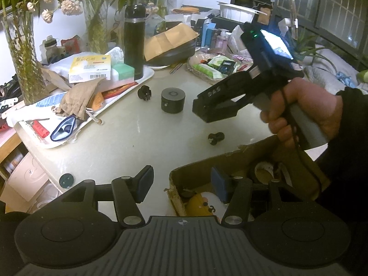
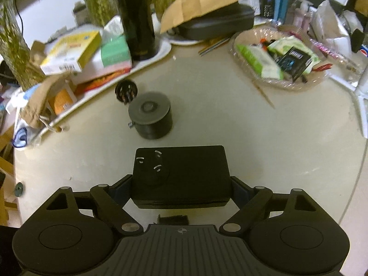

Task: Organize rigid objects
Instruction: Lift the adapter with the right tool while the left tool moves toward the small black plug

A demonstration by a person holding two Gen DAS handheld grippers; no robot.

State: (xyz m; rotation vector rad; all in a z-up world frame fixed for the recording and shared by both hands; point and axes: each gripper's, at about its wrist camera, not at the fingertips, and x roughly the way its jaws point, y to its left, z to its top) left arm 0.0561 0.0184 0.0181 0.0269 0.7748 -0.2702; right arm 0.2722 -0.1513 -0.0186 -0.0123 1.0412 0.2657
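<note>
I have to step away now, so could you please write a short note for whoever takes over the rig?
Right hand-held gripper: shut on the black power adapter, lifted off the table.
Left hand-held gripper: open, holding nothing, over the near corner of the cardboard box.
Done: some items, including a yellow toy, already lie in the box.
Left: drop the adapter in, then collect the black cylinder, the two small black plugs and the dark round disc at the table's edge.

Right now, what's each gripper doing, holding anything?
Left gripper: open, empty, straddling the cardboard box corner.
Right gripper: shut on the black power adapter, lifted.
</note>
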